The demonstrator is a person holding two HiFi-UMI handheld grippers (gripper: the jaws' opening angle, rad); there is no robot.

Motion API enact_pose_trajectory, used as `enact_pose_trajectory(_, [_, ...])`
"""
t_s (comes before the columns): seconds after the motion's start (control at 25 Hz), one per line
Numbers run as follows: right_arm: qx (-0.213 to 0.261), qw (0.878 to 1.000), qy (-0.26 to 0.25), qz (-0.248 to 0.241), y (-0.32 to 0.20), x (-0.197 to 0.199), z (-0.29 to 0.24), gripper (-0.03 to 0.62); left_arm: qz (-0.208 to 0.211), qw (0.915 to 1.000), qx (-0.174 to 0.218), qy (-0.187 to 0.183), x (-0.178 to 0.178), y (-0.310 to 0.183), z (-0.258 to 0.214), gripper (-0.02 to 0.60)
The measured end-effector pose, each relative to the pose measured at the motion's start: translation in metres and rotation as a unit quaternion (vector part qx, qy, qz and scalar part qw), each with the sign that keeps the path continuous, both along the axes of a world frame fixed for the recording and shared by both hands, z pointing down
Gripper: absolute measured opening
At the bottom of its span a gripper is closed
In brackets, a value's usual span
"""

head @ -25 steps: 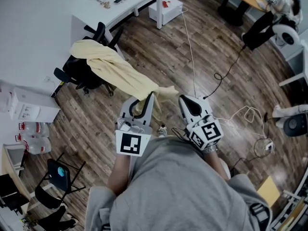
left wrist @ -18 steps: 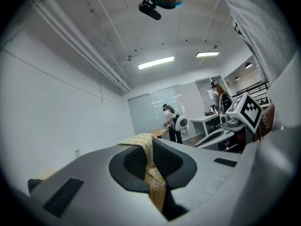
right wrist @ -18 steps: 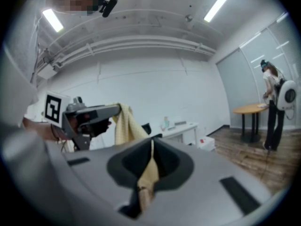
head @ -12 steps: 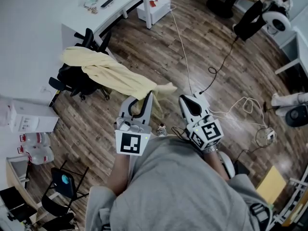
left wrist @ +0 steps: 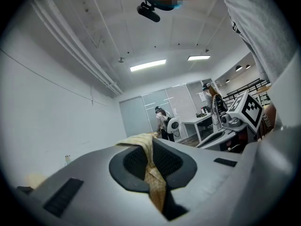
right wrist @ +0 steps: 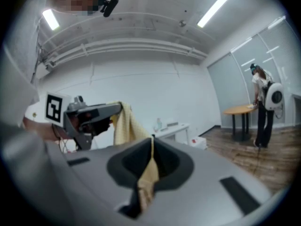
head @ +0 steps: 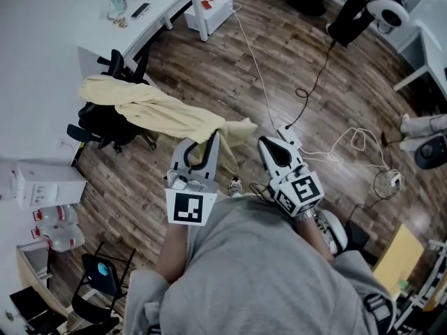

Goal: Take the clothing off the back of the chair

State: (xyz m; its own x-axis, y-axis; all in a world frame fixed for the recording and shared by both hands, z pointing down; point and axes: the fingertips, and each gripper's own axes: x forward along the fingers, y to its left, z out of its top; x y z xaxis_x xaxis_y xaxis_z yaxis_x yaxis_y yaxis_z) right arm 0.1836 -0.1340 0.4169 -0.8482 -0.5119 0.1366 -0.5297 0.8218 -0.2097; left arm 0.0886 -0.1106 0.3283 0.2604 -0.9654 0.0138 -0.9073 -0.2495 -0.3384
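Note:
A pale yellow garment (head: 157, 110) stretches from the back of a black office chair (head: 105, 123) across to both grippers. Its far end still lies over the chair. My left gripper (head: 215, 139) is shut on one edge of the garment, and a strip of the cloth (left wrist: 154, 175) runs between its pads. My right gripper (head: 262, 144) is shut on the garment's near corner (head: 241, 126). A fold of that cloth (right wrist: 146, 173) is pinched in its jaws. In the right gripper view the left gripper (right wrist: 91, 114) stands to the left with cloth hanging from it.
A white curved desk (head: 150, 12) stands behind the chair, with a white box (head: 209, 7) under it. Cables (head: 349, 152) trail over the wood floor at right. A white carton (head: 42, 183), packed water bottles (head: 56, 229) and a folding chair (head: 105, 274) sit at left. People stand far off.
Both grippers have drawn back from the chair, which sits farther left in the head view. The garment is pulled out longer between chair and grippers. Both grips are unchanged.

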Motion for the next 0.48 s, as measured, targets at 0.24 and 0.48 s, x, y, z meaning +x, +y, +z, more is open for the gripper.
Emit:
enact_pose_trajectory(0.24, [0.001, 1.000, -0.001, 0.024, 0.003, 0.006, 0.000, 0.035, 0.037, 0.9993, -0.002, 0.007, 0.015, 0.000, 0.004, 0.043])
enact_pose_trajectory(0.48, [0.002, 0.999, 0.007, 0.041, 0.006, 0.016, 0.000, 0.035, 0.050, 0.9987, 0.004, 0.012, 0.018, -0.006, 0.001, 0.043])
